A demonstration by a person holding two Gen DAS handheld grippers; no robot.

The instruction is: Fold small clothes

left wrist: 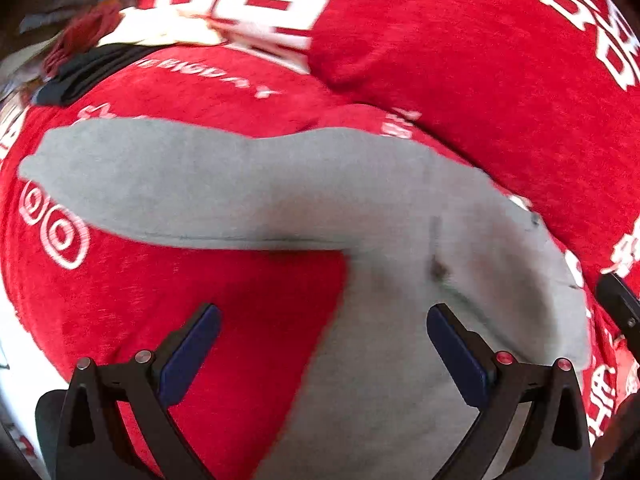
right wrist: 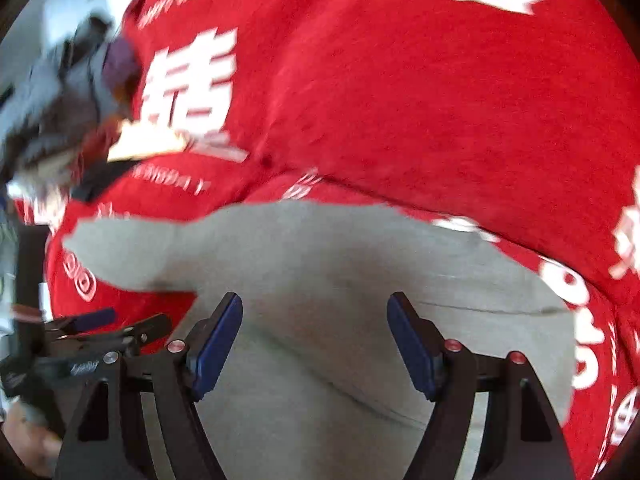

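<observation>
Red cloth (left wrist: 460, 80) printed with white characters covers the surface, and a grey garment (left wrist: 248, 188) lies spread on it — one sleeve stretched sideways. Left gripper (left wrist: 324, 344) and right gripper (right wrist: 314, 336) hover over it, jaws apart — nothing held.

We saw a red cloth (left wrist: 460, 80) with white print covering the surface, bunched into a thick fold at the back. A grey garment (left wrist: 280, 188) lay spread flat on it, one narrow part reaching left. A jumbled pile of clothes (right wrist: 68, 104) sat at the cloth's far left edge.
</observation>
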